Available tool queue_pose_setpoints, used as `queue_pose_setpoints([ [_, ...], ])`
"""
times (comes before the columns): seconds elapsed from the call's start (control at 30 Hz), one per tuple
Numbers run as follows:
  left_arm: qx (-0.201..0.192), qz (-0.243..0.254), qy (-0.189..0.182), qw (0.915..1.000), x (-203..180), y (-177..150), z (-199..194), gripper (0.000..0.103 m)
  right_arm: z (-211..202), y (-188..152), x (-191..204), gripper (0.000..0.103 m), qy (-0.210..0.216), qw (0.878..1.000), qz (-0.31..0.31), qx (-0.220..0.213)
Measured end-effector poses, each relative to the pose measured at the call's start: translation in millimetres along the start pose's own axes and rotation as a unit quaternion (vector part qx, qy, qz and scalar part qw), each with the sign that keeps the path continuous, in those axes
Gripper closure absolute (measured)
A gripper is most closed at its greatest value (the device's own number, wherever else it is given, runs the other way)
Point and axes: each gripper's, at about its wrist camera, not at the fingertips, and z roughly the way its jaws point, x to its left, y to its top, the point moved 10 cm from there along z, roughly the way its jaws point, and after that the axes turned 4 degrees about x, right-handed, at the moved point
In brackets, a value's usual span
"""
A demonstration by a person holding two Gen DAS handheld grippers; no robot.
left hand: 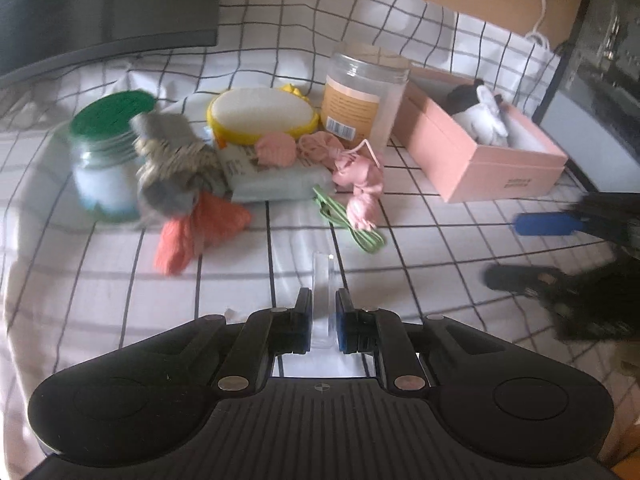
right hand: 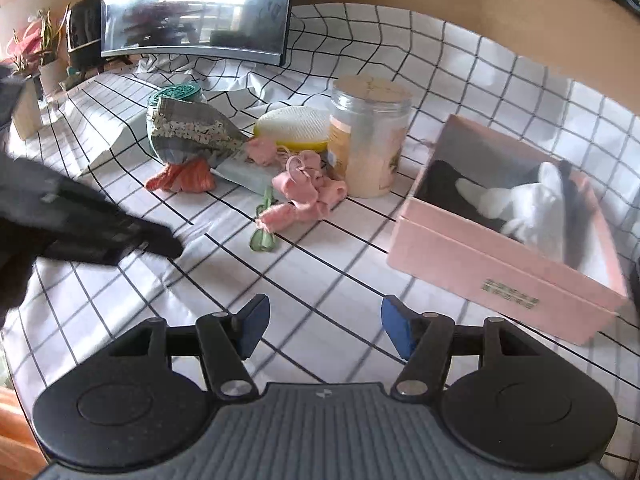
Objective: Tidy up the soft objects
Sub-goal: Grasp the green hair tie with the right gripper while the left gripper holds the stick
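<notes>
A pink box (right hand: 504, 276) at the right of the right wrist view already holds a white plush toy (right hand: 532, 208) and a dark soft item beside it, suggesting the sorting is partly done. Most of the soft goods remain outside it, heaped at the centre of a checked tablecloth (right hand: 320, 264): a pink knotted fabric piece (right hand: 308, 192), an orange cloth (right hand: 184, 178), a grey patterned pouch (right hand: 192, 136) leaning on a green-lidded jar (right hand: 176, 94), and a green cord (right hand: 262, 236) trailing toward the lower centre.

The right gripper (right hand: 322, 326), at the bottom of its view, has its blue-padded jaws spread wide and holds nothing. The left gripper (left hand: 323, 318), at the bottom of the left wrist view, has its jaws drawn close around what appears to be a clear plastic piece (left hand: 322, 280); what it is cannot be told, and it may be part of the tool.

Hard items crowd the pile: a tall clear jar (right hand: 372, 136) stands just beside the pink fabric and between the heap and the box, a yellow-rimmed sponge (right hand: 294, 128) and a pale flat packet (right hand: 248, 174) lie under and behind the cloths. A monitor (right hand: 196, 8) fills the upper left, with potted plants (right hand: 36, 48) at the far left edge.
</notes>
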Motion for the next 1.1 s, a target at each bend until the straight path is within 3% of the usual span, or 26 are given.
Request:
queue_pose_setpoints([
  [0.13,-0.014,-0.026,0.003,0.9996,5,-11,-21,0.089,18,15,13,0.041,0.028,1.000,0.005,-0.003],
  [0.27,-0.025,-0.044,0.015,0.9986,14,-18,-41,0.089,40,29,31,0.048,0.055,0.998,0.008,-0.004],
  [0.47,-0.036,-0.075,0.035,0.9959,29,-31,-63,0.089,75,49,47,0.055,0.046,0.999,-0.005,-0.008],
  [0.5,-0.036,-0.078,0.038,0.9956,31,-33,-65,0.089,78,52,48,0.058,0.045,0.999,-0.010,-0.009],
  [0.57,-0.035,-0.086,0.041,0.9948,35,-37,-67,0.089,80,57,51,0.089,0.043,0.999,-0.021,-0.008],
  [0.6,-0.034,-0.090,0.042,0.9945,36,-39,-67,0.089,80,59,53,0.092,0.045,0.999,-0.028,-0.002],
  [0.7,-0.033,-0.094,0.039,0.9942,37,-42,-67,0.089,73,53,58,0.093,0.054,0.997,-0.047,0.008],
  [0.8,-0.033,-0.089,0.030,0.9950,32,-40,-63,0.089,57,37,59,0.103,0.061,0.996,-0.062,0.016],
  [1.1,-0.020,-0.032,-0.023,0.9990,-11,-26,-43,0.088,1,2,33,0.102,0.045,0.997,-0.061,0.015],
])
